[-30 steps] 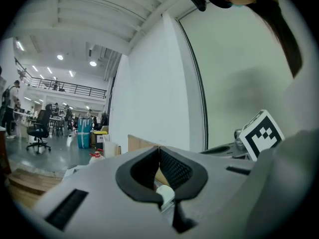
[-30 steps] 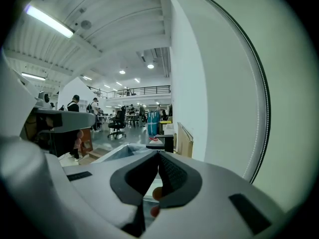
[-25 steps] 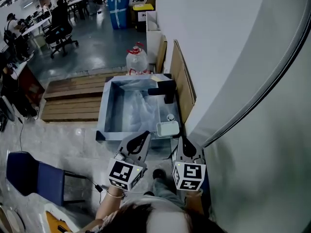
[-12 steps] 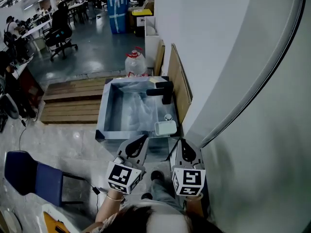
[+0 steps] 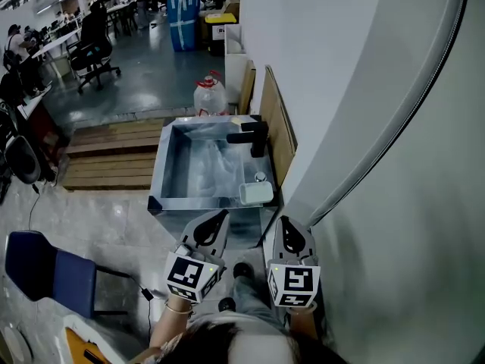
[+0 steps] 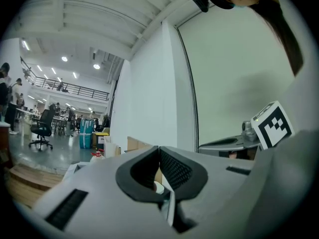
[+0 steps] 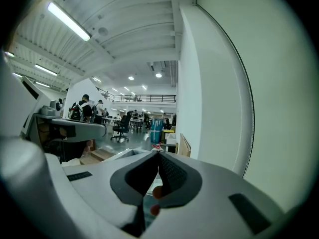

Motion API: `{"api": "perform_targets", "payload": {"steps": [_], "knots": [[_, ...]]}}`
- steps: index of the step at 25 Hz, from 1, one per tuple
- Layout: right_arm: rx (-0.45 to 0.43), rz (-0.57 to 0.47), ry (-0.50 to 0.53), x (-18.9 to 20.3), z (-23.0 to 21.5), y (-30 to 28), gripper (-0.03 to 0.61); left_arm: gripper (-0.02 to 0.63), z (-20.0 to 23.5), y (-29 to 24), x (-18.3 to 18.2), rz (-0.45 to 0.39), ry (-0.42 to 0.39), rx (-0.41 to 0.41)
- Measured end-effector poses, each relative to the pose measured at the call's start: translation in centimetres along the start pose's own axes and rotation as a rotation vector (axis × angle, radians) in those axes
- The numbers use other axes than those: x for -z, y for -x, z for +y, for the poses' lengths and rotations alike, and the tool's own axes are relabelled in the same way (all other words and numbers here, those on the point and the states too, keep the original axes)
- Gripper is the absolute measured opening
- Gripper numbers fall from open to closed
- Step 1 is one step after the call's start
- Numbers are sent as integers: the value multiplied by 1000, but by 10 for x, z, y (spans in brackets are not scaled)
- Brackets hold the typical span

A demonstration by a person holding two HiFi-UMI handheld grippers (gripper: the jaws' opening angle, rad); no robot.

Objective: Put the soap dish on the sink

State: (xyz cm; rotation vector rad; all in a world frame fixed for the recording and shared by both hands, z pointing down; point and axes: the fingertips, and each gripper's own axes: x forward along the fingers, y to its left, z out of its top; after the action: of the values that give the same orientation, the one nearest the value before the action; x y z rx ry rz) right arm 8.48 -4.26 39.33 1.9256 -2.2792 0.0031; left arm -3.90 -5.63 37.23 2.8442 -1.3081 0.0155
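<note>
The soap dish (image 5: 256, 192) sits at the near right corner of the sink (image 5: 157, 179), on this side of the black tap (image 5: 251, 137). Left gripper (image 5: 220, 216) and right gripper (image 5: 286, 222) hover side by side short of the sink's near edge. Each has its jaws pressed together with nothing between them.

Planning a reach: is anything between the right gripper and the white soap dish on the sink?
Nothing visible does. The white rectangular soap dish sits on the grey metal sink, near right corner; the shut right gripper faces it across open air.
</note>
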Motion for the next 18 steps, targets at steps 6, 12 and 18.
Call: {"api": "perform_targets", "payload": {"steps": [6,12,18], "knots": [[5,-3,7,1,1,13,26,9,-8,10,1,-8,8,-2],[4,-3,15,4,3,24,26,9,-17,20,2,-17,10,-4],[-1,4,29,7,6,31,26,9,-22,27,4,-19,17,-5]]}}
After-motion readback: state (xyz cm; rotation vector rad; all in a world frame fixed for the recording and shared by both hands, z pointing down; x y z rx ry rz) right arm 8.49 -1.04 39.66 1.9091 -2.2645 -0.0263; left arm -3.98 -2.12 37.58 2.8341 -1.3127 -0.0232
